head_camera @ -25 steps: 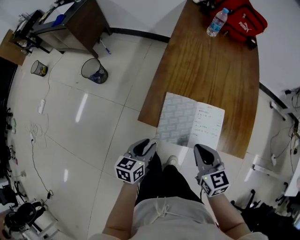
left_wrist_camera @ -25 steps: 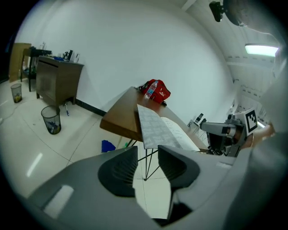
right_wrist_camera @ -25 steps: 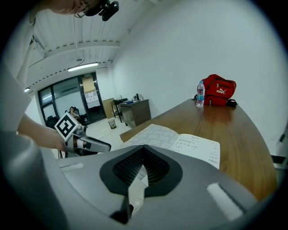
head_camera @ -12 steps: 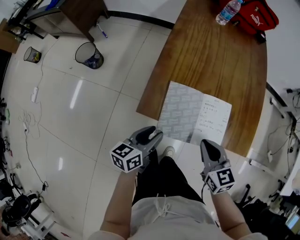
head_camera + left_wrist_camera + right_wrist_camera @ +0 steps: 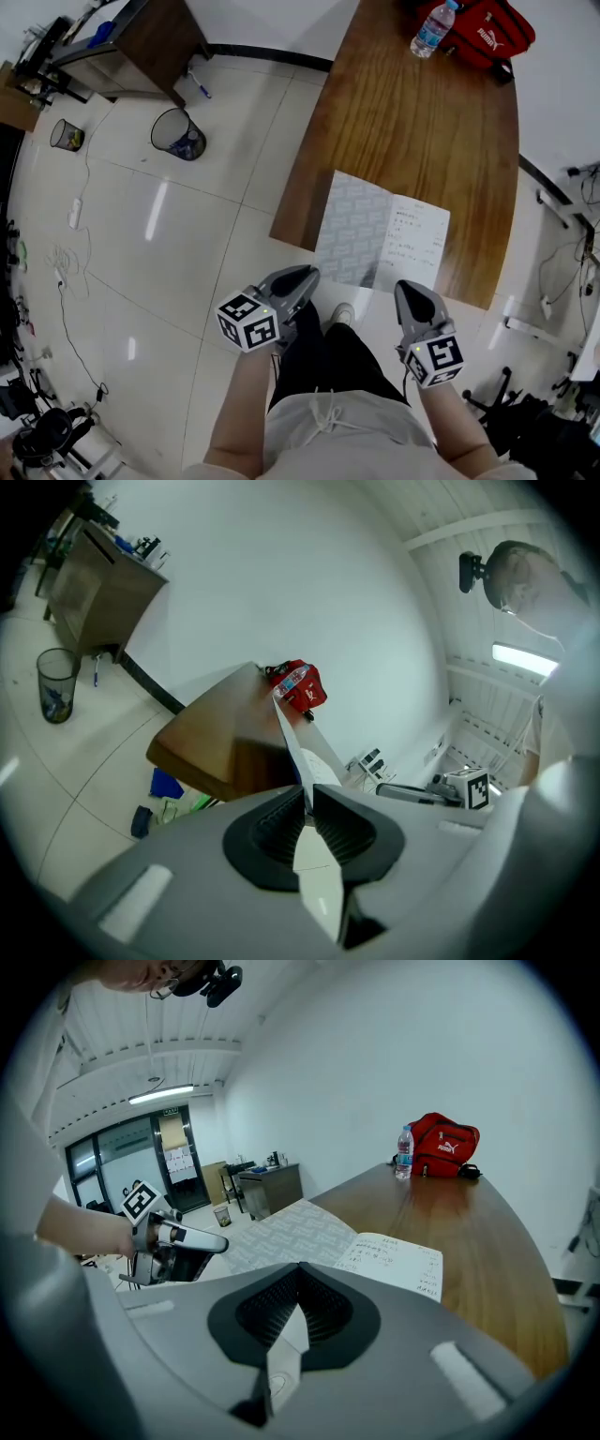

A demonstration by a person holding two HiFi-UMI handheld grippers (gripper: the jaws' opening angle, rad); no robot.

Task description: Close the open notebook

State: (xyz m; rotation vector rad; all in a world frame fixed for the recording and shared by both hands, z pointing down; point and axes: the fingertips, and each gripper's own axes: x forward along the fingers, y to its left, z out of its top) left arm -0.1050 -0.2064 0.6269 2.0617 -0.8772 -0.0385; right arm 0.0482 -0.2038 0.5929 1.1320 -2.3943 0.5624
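Observation:
The open notebook (image 5: 380,234) lies at the near edge of the wooden table (image 5: 412,131), its patterned left cover (image 5: 349,225) hanging past the edge and its written white page (image 5: 417,242) on the right. My left gripper (image 5: 302,277) is at the cover's near left corner. In the left gripper view the thin cover edge (image 5: 291,733) runs straight into the tips of the left gripper (image 5: 307,794), whose jaws are closing on it. My right gripper (image 5: 408,289) hovers just short of the white page, shut with nothing between its jaws (image 5: 300,1269).
A water bottle (image 5: 429,30) and a red bag (image 5: 478,28) sit at the table's far end. On the floor to the left stand a mesh bin (image 5: 176,134) and a dark desk (image 5: 141,42). The person's legs are below the grippers.
The left gripper's jaws stood wide apart half a second ago and have closed around the cover's edge. The left gripper shifted slightly and rolled. The right gripper stayed put.

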